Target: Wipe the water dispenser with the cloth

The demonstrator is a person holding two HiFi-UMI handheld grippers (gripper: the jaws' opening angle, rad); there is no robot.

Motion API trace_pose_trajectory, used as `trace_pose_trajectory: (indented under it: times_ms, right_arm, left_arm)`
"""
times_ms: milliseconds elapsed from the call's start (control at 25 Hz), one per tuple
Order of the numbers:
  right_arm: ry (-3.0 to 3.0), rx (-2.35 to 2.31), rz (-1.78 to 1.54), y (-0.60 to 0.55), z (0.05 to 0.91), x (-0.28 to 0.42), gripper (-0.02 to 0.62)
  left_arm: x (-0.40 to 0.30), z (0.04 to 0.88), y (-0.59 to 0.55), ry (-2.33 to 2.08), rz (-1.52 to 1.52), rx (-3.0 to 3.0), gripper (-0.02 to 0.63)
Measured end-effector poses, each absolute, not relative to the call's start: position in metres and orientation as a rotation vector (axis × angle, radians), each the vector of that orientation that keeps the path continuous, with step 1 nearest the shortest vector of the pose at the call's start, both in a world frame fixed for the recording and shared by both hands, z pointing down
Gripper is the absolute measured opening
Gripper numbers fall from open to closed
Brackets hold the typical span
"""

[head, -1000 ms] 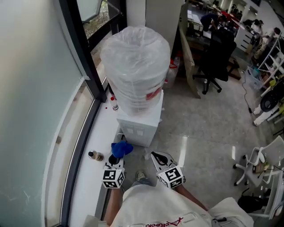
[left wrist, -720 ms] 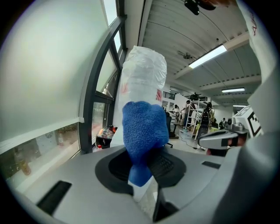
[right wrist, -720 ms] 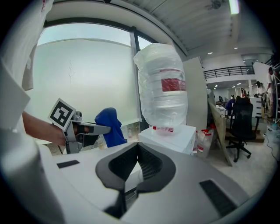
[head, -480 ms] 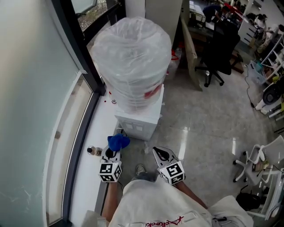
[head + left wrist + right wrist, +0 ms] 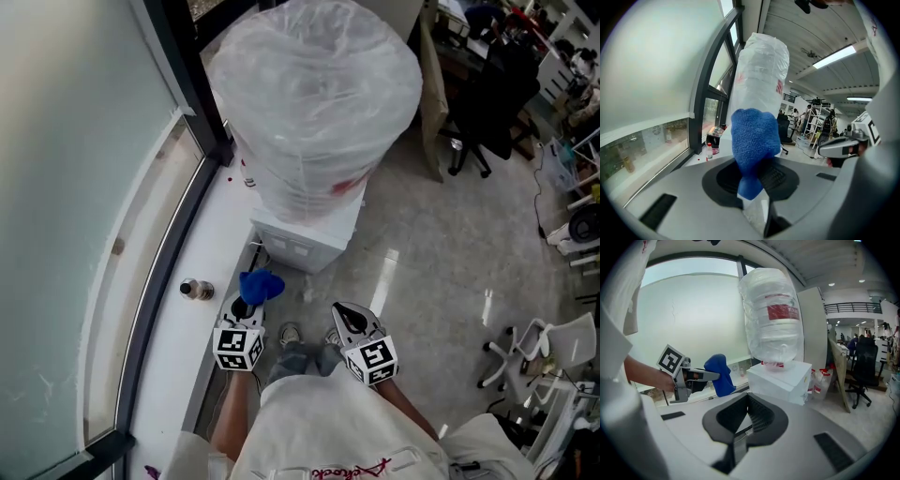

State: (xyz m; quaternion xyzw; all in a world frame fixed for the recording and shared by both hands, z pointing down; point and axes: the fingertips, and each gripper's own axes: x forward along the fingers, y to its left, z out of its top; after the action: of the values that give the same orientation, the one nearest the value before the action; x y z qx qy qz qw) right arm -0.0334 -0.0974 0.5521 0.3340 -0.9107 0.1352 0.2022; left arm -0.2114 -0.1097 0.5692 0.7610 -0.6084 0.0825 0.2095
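The left gripper (image 5: 246,312) is held low in front of the water dispenser (image 5: 309,241), just short of its near left corner, with its tip toward the cabinet. Its jaws are clamped on the blue cloth (image 5: 260,284), which bunches up above them; in the left gripper view the cloth (image 5: 754,140) stands in front of the dispenser's big plastic-wrapped bottle (image 5: 761,65). The cloth does not touch the dispenser.

The right gripper (image 5: 343,316) is level with the left one, off the dispenser's near right corner and apart from it. In the right gripper view its jaws meet with nothing between them, and they point at the cabinet's white side (image 5: 780,378). Both of the person's forearms reach forward from a white shirt (image 5: 328,422).

The dispenser stands on a pale, glossy stone floor (image 5: 422,244) against a white ledge (image 5: 211,244) that runs under a large frosted window (image 5: 75,187). A small bottle (image 5: 196,290) lies on the ledge left of the dispenser. To the dispenser's right and beyond it are a leaning board (image 5: 433,84) and a black office chair (image 5: 487,103).
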Motion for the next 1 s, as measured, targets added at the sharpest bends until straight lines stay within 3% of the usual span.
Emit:
trace_pose_trajectory:
  times_ms: [360, 760, 1000]
  right_arm:
    - [-2.499, 0.966, 0.407, -0.102, 0.56, -0.025, 0.015]
    - [-2.458, 0.987, 0.429, -0.1, 0.569, -0.007, 0.015]
    - [-2.455, 0.996, 0.426, -0.101, 0.566, 0.0, 0.015]
  left_arm:
    - [-0.244, 0.583, -0.191, -1.695, 0.194, 2.114, 0.092]
    - [-0.311, 0.611, -0.254, -1.801, 0.346, 2.039, 0.092]
    - [-0.312, 0.609, -0.271, -1.788, 0.408, 2.062, 0.092]
